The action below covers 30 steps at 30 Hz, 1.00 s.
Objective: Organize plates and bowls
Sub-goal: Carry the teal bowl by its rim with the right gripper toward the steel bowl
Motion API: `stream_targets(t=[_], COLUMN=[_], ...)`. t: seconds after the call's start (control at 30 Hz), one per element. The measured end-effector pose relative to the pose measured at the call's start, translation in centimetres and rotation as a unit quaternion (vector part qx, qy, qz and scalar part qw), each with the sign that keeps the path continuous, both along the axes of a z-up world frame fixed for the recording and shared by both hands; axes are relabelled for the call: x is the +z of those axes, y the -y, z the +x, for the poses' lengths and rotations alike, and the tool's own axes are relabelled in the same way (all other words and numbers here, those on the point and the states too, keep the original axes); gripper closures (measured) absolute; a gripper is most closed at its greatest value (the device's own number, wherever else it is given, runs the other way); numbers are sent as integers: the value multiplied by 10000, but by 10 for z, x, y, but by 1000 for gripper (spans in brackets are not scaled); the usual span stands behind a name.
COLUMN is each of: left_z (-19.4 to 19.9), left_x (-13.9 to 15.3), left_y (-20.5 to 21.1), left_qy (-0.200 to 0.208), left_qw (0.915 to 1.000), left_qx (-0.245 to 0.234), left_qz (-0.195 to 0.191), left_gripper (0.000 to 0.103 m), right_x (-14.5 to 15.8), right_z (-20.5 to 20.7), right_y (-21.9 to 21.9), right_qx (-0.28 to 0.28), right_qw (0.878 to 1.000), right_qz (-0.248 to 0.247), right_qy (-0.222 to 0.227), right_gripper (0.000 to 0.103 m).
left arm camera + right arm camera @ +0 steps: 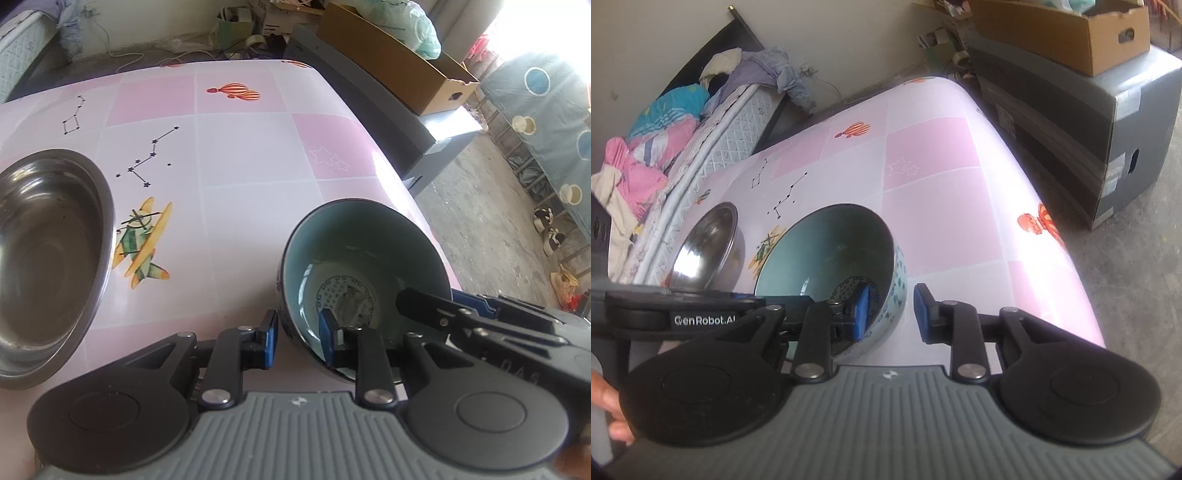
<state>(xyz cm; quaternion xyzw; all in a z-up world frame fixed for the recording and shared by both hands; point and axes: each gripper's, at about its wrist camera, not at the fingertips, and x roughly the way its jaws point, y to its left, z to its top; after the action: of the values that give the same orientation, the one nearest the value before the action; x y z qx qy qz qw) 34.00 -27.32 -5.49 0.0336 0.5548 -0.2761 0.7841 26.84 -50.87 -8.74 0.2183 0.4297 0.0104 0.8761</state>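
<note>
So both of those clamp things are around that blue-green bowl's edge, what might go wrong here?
1. Each hand-held gripper, left and right, straddles the ceramic bowl's rim with a gap, so neither seems to grip yet; lifting now could drop it.
2. The bowl sits near the table's edge, over hard floor.
3. Swung left, it might strike the steel bowl.

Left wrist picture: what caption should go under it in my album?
Both grippers, left gripper and right gripper, straddle the teal bowl's rim, beside a steel bowl on the pink tablecloth.
</note>
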Motion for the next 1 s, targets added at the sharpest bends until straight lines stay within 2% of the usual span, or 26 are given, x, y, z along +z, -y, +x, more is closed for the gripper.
stream_targets(t=[0.23, 0.5, 1.0], left_z=[-6, -1, -2], left_x=[4, 7, -5], left_y=[0, -2, 6], left_qy=[293, 394, 538], left_qw=[9995, 9991, 9981], left_qx=[-26, -3, -111], left_qz=[122, 133, 294], left_gripper=[82, 81, 81], right_x=[4, 8, -10], right_z=[-3, 6, 15], right_y=[-28, -29, -36], right_qx=[304, 326, 317], right_qw=[9953, 9943, 9937], right_qz=[-897, -945, -1009], right_qy=[221, 363, 357], right_gripper=[77, 78, 79])
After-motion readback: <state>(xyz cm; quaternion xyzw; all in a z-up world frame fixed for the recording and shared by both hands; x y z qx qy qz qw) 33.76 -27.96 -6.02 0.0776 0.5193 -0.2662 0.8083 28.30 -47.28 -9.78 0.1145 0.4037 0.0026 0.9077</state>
